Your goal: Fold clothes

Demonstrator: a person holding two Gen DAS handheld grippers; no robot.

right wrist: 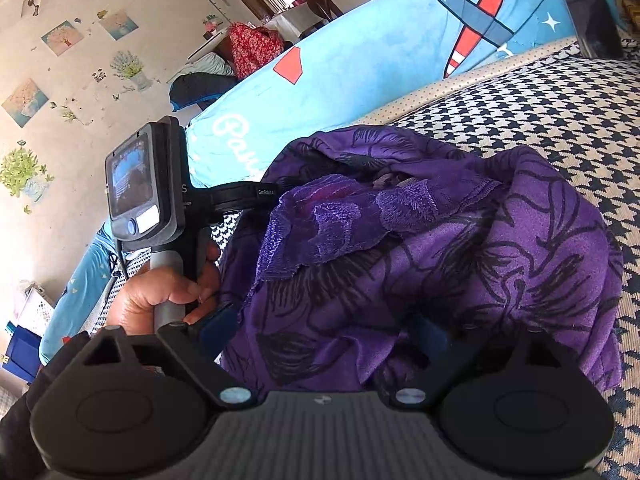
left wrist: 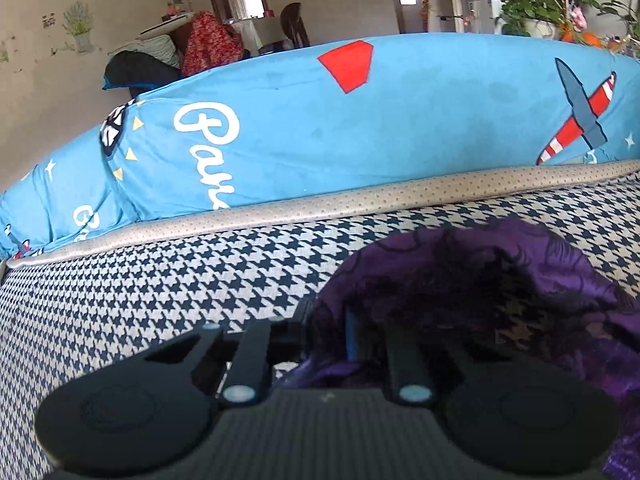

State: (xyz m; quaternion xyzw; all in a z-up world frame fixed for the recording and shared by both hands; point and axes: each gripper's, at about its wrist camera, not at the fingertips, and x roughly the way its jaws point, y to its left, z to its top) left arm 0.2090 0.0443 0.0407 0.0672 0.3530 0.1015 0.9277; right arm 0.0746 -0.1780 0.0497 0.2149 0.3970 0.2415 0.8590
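Currently my left gripper [left wrist: 352,340] is clamped on an edge of the purple garment [left wrist: 480,280], low and right of centre in the left wrist view. That garment [right wrist: 420,248] lies bunched on the houndstooth cover [right wrist: 560,112], filling the middle of the right wrist view. My right gripper [right wrist: 324,336] has both fingers spread wide around the cloth, pads not pressing. My left hand [right wrist: 160,296] grips its handle at lower left. Behind, a blue cushion [left wrist: 320,120] spans the frame.
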